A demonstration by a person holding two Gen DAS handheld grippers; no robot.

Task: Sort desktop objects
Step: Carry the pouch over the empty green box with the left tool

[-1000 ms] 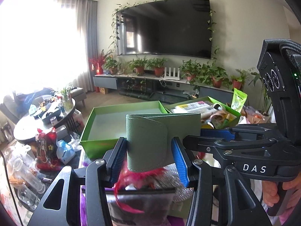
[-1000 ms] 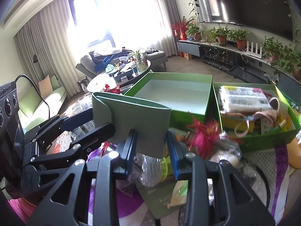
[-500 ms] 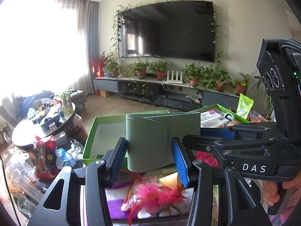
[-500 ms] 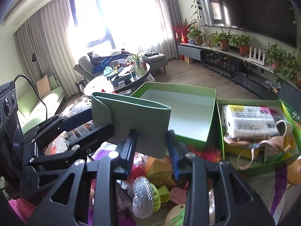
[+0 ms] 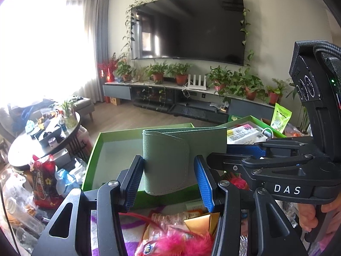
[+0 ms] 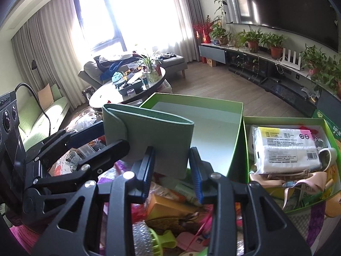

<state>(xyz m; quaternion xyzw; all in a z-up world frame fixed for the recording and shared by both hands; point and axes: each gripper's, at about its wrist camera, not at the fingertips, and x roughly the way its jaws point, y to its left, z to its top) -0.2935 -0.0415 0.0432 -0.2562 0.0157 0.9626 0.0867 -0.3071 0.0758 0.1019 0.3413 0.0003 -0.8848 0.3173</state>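
A sage green folded leather case (image 5: 168, 155) hangs in the air between both grippers. My left gripper (image 5: 168, 164) is shut on its left end. My right gripper (image 5: 219, 152) comes in from the right and is shut on the other end. In the right wrist view the case (image 6: 162, 132) sits between the blue pads of the right gripper (image 6: 171, 160), and the left gripper (image 6: 115, 136) clamps its far left end. Just behind the case stands an empty green box (image 5: 96, 149), also seen as the empty green box (image 6: 234, 147).
A second green box (image 6: 285, 120) on the right holds a white packet (image 6: 285, 149), ribbons and small items. Below the grippers lie a pink feather (image 5: 177, 243), a gold box (image 5: 200, 224), snack packs and a green clip (image 6: 164, 239). A round side table (image 6: 110, 93) stands left.
Both grippers carried the case forward together over the clutter toward the green boxes. The pink feather slid down and under the grippers. Neither grip changed.
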